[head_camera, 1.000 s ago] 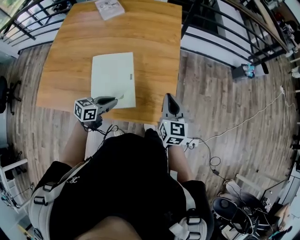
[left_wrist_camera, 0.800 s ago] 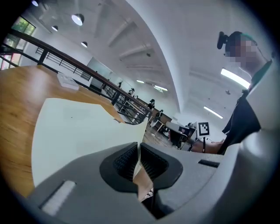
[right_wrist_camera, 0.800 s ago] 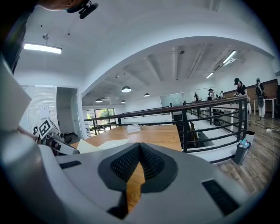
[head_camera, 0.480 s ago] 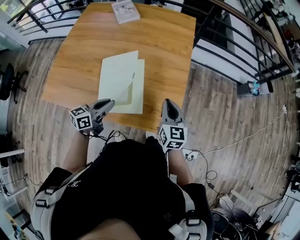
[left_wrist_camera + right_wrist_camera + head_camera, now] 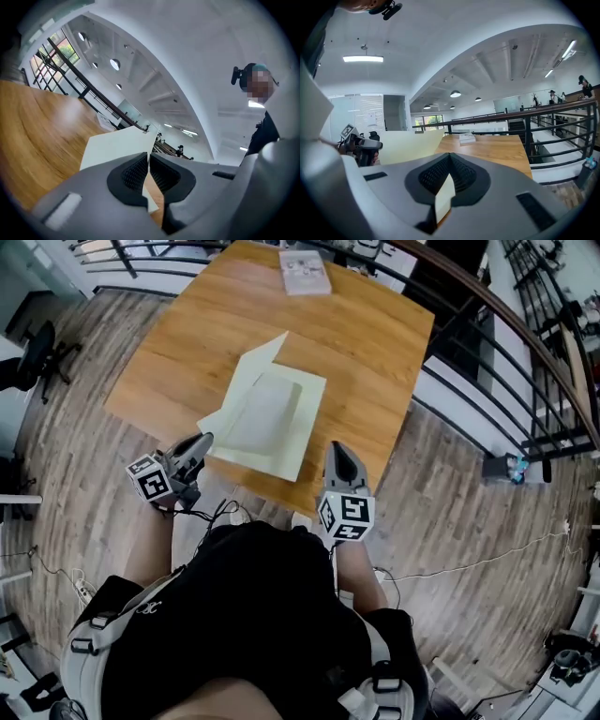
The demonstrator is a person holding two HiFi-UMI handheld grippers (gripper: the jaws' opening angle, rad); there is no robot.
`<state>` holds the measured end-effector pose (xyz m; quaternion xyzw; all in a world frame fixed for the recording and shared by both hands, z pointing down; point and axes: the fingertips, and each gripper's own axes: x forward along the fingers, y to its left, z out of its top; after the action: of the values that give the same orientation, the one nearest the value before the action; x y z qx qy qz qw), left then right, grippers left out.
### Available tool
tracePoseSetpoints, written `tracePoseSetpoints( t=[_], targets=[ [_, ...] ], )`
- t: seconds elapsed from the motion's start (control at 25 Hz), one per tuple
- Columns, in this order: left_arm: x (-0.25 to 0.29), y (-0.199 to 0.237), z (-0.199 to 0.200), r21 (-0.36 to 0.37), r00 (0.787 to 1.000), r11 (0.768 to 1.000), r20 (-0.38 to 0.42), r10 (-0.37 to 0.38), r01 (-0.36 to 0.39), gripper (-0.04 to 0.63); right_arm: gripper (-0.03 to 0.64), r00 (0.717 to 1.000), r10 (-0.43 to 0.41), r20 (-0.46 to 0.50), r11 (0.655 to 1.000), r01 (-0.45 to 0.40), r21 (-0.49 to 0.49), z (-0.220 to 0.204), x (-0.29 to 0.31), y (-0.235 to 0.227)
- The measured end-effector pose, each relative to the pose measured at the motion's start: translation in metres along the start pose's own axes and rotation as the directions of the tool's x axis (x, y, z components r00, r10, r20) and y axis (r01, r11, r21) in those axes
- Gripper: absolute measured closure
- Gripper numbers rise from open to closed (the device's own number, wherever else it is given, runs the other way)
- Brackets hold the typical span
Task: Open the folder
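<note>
Below and all round the worktop (image 5: pixel 366 343), a plank floor (image 5: pixel 469 521). Past the worktop's far and right sides, a black railing (image 5: pixel 487 381). Toward the worktop's near edge, the pale folder (image 5: pixel 281 437): back sheet flat on the wood, front cover (image 5: pixel 117 145) lifted off it and tilted up on the left. At the worktop's far edge, well apart from the folder, a white booklet (image 5: pixel 305 273), lying flat. Just over the worktop's near edge, at the folder's near left corner, the left gripper (image 5: pixel 199 442): fingers (image 5: pixel 133 171) pressed together on the front cover's edge, sheet running between the pads. Further right along that same near edge, the right gripper (image 5: pixel 336 448): sits just beside the folder and looks apart from it in the head view; fingers (image 5: pixel 464 176) closed narrow, pinching a pale strip (image 5: pixel 444 199) between them. Cannot tell whether the pale strip belongs to the folder
</note>
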<state>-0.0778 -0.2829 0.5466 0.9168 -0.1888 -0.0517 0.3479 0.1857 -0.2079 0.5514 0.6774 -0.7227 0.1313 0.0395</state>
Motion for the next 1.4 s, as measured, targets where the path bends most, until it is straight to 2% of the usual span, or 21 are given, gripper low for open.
tracePoseSetpoints(
  t=[0.12,0.2,0.28,0.32,0.48,0.6,0.76,0.96,1.08,1.16,1.24,1.4],
  targets=[
    [-0.024,0.016,0.02,-0.009,0.993,0.997,0.087,0.076,-0.075,0.583,0.611,0.999,0.043,-0.008,0.999,-0.043,-0.009,0.002,0.016,0.013],
    [-0.042,0.032,0.031,-0.021,0.979,0.989,0.141,0.147,-0.146,0.586,0.612,0.998,0.069,-0.013,0.998,-0.069,-0.013,0.003,0.025,0.022],
    [-0.064,0.055,0.04,-0.044,0.949,0.968,0.189,0.252,-0.248,0.588,0.611,0.996,0.092,-0.014,0.996,-0.092,-0.017,0.004,0.032,0.032],
    [-0.077,0.068,0.043,-0.063,0.926,0.95,0.211,0.314,-0.307,0.589,0.612,0.995,0.103,-0.013,0.994,-0.103,-0.019,0.006,0.036,0.037],
    [-0.123,0.121,0.045,-0.138,0.809,0.84,0.226,0.542,-0.525,0.592,0.612,0.991,0.132,-0.009,0.991,-0.133,-0.029,0.012,0.047,0.055],
    [-0.142,0.148,0.038,-0.109,0.731,0.753,0.182,0.657,-0.649,0.592,0.612,0.99,0.139,-0.01,0.99,-0.139,-0.033,0.013,0.052,0.061],
    [-0.157,0.173,0.024,-0.109,0.64,0.653,0.135,0.756,-0.749,0.592,0.611,0.992,0.128,-0.01,0.991,-0.128,-0.031,0.014,0.054,0.062],
    [-0.179,0.205,-0.006,-0.089,0.492,0.494,0.038,0.87,-0.865,0.591,0.612,0.994,0.109,-0.023,0.993,-0.109,-0.033,0.011,0.056,0.062],
    [-0.189,0.223,-0.031,-0.07,0.416,0.413,-0.034,0.909,-0.908,0.588,0.611,0.995,0.098,-0.034,0.994,-0.099,-0.036,0.008,0.054,0.062],
    [-0.192,0.236,-0.046,-0.019,0.368,0.367,-0.088,0.926,-0.93,0.577,0.612,0.995,0.093,-0.038,0.995,-0.094,-0.04,0.009,0.054,0.062],
    [-0.193,0.246,-0.059,0.031,0.327,0.334,-0.135,0.935,-0.942,0.555,0.612,0.995,0.088,-0.041,0.995,-0.09,-0.046,0.01,0.052,0.061],
    [-0.196,0.253,-0.069,0.006,0.284,0.288,-0.149,0.947,-0.958,0.524,0.612,0.996,0.078,-0.044,0.995,-0.08,-0.054,0.01,0.048,0.059]
  ],
)
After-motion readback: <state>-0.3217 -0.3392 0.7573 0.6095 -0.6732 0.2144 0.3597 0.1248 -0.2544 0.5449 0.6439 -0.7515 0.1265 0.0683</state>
